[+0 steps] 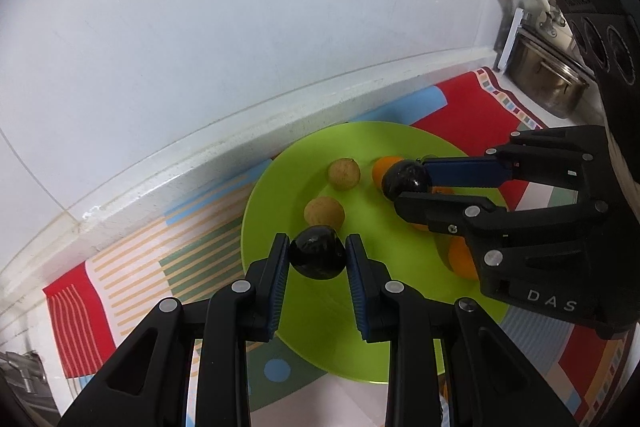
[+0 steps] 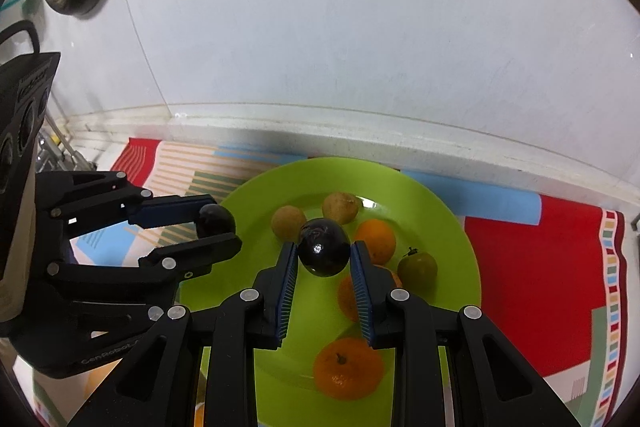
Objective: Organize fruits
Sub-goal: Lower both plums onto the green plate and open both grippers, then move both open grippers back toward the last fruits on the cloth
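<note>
Black arms of the left gripper [image 1: 318,259] fill the bottom of the left wrist view. Its two blue pads pinch a dark round fruit [image 1: 318,257] right between them, one pad on each side. That fruit sits over the near part of the green plate [image 1: 320,327], just in front of two small tan fruits [image 1: 324,213]. Bare green plate shows under and behind the jaws.

Over on the other side, the right gripper [image 2: 324,259] does the same thing. Its pads squeeze a second dark fruit [image 2: 324,247], shiny on top, over the middle of the plate [image 2: 452,227]. Whether either dark fruit touches the plate or hangs above it cannot be told.

Close around the right jaws lie the other fruits: two tan ones [image 2: 288,223] just behind, an orange one [image 2: 376,241] just to the right, a green-brown fruit [image 2: 418,267] with a stem farther right, and an orange with a stem [image 2: 348,367] under the gripper, near the front rim. There is little room between them.

Beyond the plate rim lies a bright mat [image 2: 532,267] with red, blue and striped patches. It runs back to a white ledge [image 1: 200,163] and a white wall [image 1: 240,27]. A metal pot [image 1: 544,75] stands far off at the mat's end.
</note>
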`<state>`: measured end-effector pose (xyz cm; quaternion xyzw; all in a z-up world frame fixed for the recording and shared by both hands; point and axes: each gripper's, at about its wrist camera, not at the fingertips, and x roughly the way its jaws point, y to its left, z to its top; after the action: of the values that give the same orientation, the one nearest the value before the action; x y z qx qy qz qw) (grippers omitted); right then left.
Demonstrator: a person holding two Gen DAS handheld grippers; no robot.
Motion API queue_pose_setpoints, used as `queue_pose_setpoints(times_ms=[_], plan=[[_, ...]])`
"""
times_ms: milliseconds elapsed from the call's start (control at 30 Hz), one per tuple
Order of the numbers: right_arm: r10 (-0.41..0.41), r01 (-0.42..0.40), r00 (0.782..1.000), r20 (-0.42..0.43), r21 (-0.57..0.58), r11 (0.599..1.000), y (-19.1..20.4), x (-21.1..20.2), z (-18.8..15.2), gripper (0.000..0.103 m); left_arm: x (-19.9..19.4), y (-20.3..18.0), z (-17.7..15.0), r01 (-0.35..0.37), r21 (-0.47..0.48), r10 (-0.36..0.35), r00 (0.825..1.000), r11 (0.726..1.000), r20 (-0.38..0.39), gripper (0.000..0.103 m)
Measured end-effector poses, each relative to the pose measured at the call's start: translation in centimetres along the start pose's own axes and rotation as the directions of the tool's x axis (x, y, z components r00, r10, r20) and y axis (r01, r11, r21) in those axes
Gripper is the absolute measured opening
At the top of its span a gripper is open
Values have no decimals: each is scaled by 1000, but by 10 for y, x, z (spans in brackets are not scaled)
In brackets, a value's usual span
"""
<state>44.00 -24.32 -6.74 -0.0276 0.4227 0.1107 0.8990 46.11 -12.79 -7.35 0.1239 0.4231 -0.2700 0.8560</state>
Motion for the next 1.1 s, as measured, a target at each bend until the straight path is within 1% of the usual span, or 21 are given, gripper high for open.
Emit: queue_pose_setpoints(times_ms=[133, 200, 233, 267, 400, 433, 500, 600, 633, 667, 800, 833, 900, 933, 1100], plan=[[0, 0, 1000, -2, 4, 1000, -1, 4, 0, 28, 4, 0, -1, -10, 3, 10, 1000, 1000, -6, 29], [3, -3, 1000, -9, 12, 1000, -2, 6, 1, 30, 4, 0, -1, -26, 10, 26, 1000, 1000, -4, 40], [3, -2, 1000, -8, 19, 1000, -3, 6, 1, 36, 3, -1, -1, -36, 12, 36, 999, 999, 3, 45], [-4, 4, 1000, -1, 24, 1000, -4, 3, 1, 41, 0, 0, -2, -48, 14, 47, 999, 999, 14, 45], [-33, 32, 999, 22, 22, 999, -5, -8, 0, 41, -13, 1, -5, -64, 14, 64, 997, 998, 34, 45], [-16, 18, 999, -43, 37, 999, -6, -13, 0, 41, -19, 0, -7, -68, 15, 67, 997, 998, 42, 46], [-31, 31, 999, -24, 33, 999, -4, -23, -1, 41, -29, -1, -10, -75, 15, 74, 996, 997, 57, 50], [-42, 42, 999, -3, 24, 999, 0, -37, -2, 41, -47, -3, -15, -81, 14, 79, 993, 997, 82, 51], [-46, 46, 999, 5, 19, 999, 2, -43, -3, 41, -54, -4, -17, -81, 9, 79, 993, 997, 90, 53], [-47, 47, 999, 14, 13, 999, 4, -48, -4, 41, -59, -4, -18, -77, 6, 76, 993, 997, 95, 55], [-46, 46, 998, 50, -13, 999, 15, -73, -10, 41, -86, -9, -26, -78, 4, 77, 987, 997, 138, 56], [-42, 43, 997, 58, -18, 999, 17, -78, -12, 41, -91, -10, -28, -80, 6, 78, 986, 997, 147, 59], [-41, 43, 996, 79, -26, 999, 23, -91, -16, 48, -104, -15, -33, -87, 12, 84, 982, 996, 169, 61], [-42, 44, 995, 90, -28, 999, 26, -96, -18, 54, -111, -18, -35, -90, 16, 86, 980, 996, 180, 62], [-35, 41, 992, 124, -45, 998, 39, -118, -29, 55, -130, -27, -48, -101, 39, 91, 975, 994, 203, 66]])
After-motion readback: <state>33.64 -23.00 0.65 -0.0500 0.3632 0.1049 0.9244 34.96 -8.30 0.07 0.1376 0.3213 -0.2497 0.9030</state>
